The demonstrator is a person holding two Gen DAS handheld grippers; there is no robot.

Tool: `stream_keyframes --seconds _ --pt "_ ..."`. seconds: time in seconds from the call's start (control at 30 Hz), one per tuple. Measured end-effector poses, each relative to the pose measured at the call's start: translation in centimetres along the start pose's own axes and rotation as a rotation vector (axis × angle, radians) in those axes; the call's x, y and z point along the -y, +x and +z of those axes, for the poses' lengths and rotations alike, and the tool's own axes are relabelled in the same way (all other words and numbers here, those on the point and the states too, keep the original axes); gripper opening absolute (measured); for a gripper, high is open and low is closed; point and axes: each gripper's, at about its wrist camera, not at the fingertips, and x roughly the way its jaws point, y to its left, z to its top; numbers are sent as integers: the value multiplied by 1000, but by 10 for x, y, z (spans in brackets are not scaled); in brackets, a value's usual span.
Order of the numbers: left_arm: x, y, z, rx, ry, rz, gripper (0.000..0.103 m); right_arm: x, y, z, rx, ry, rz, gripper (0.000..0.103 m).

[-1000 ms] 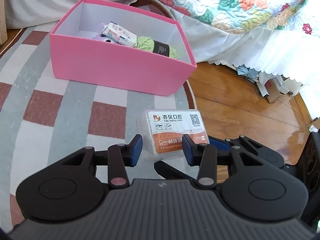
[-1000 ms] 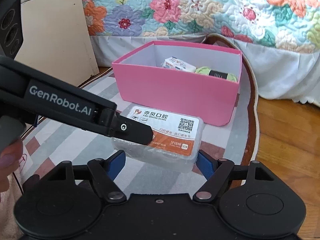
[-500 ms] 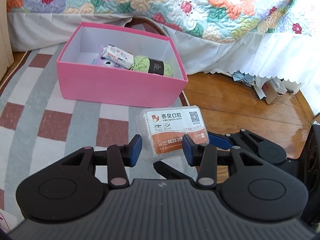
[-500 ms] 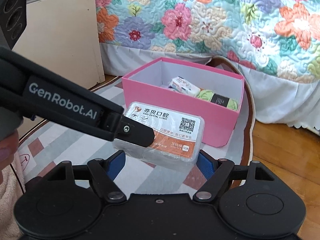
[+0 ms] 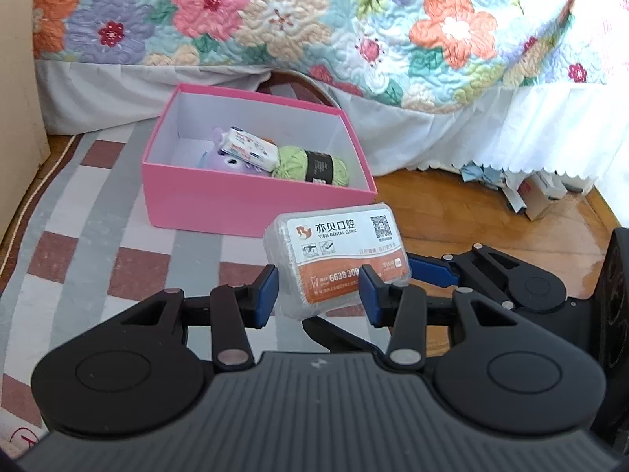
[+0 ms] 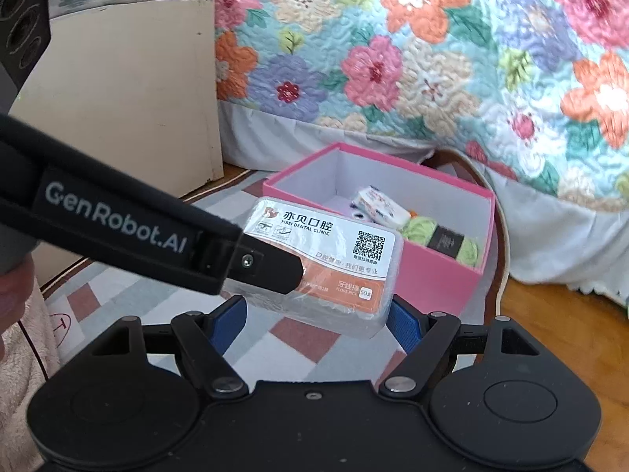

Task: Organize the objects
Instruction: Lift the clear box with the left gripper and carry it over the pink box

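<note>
Floss-pick box [image 5: 338, 259]: clear plastic, white and orange label, held off the checked rug [image 5: 90, 244] in front of the pink box [image 5: 236, 200]. Left gripper [image 5: 318, 295] pinches its near end; right gripper [image 6: 316, 318] pinches its long sides.

Left view only: wood floor, papers under the bed skirt. Right view only: beige board [image 6: 129, 90], "GenRobot.AI" on the left gripper.

Label: "YIBEI DENTAL CLINIC", QR code, "6638 309".

Floss box [image 5: 342, 259] reads "YIBEI DENTAL CLINIC"; gripper arm [image 6: 118, 220] "GenRobot.AI".
</note>
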Motion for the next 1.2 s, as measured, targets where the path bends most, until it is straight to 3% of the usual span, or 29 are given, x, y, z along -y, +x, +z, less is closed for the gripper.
stream_keyframes --seconds 0.33,0.73,1.2 --pt "-15 -14 21 23 10 9 43 -19 5 33 -3 -56 -4 80" --pt "-29 -15 63 25 43 -35 44 -23 6 74 6 -100 -69 78" --pt "-57 14 102 -15 75 -54 45 -12 40 97 39 -84 -81 78"
